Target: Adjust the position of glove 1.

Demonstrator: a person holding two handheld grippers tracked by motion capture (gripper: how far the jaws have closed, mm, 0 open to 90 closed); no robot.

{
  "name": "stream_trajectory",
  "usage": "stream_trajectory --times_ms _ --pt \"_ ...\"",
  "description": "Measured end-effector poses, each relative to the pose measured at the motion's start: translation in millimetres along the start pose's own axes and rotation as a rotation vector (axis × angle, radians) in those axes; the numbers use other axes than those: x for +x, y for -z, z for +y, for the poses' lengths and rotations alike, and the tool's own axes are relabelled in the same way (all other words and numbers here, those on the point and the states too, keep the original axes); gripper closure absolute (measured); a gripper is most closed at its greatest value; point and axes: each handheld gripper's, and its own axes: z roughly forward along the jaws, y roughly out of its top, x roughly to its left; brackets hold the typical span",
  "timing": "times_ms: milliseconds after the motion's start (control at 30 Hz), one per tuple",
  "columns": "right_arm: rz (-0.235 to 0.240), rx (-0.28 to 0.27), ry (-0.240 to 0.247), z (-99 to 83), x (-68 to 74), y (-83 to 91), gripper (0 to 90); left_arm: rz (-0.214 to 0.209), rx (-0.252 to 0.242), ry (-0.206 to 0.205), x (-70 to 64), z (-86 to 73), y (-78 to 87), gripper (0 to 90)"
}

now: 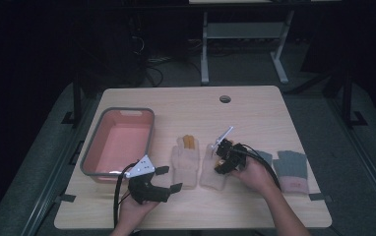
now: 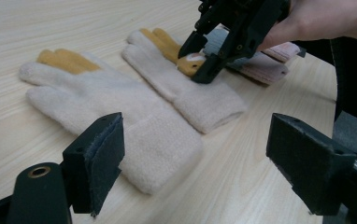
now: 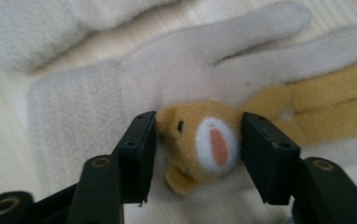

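Observation:
Two cream gloves with yellow fingers lie side by side at mid-table. On the right cream glove point(image 1: 211, 178) point(image 2: 204, 100) point(image 3: 88, 93) sits a small plush bear face point(image 3: 204, 144) point(image 2: 189, 62). My right gripper point(image 1: 217, 160) point(image 3: 198, 135) point(image 2: 194, 63) is shut on that bear face, one jaw touching each side of it. The left cream glove point(image 1: 185, 162) point(image 2: 97, 112) lies flat and untouched. Near the table's front edge, my left gripper point(image 1: 170, 178) point(image 2: 195, 140) hovers open and empty, aimed at the cuffs of the gloves.
A pink basin with a grey rim point(image 1: 122, 111) stands at the left of the table. To the right of my right hand lie grey gloves with pink cuffs point(image 1: 292, 169). A cable hole point(image 1: 225, 99) sits near the far edge.

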Motion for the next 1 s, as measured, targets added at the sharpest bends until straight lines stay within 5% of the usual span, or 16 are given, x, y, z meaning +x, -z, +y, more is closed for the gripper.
stream_trajectory --times_ms 300,567,1000 --pt "-0.052 -0.012 0.032 -1.8 4.8 0.7 59.4 -0.001 -0.01 0.004 -0.3 0.7 -0.4 19.0" --pt "-0.036 -0.033 0.029 -3.8 3.4 6.8 61.1 -0.002 -0.011 0.004 -1.5 0.9 0.8 19.0" --pt "-0.049 -0.096 0.071 4.0 8.5 40.0 61.1 0.013 -0.025 0.017 0.8 1.5 4.6 19.3"
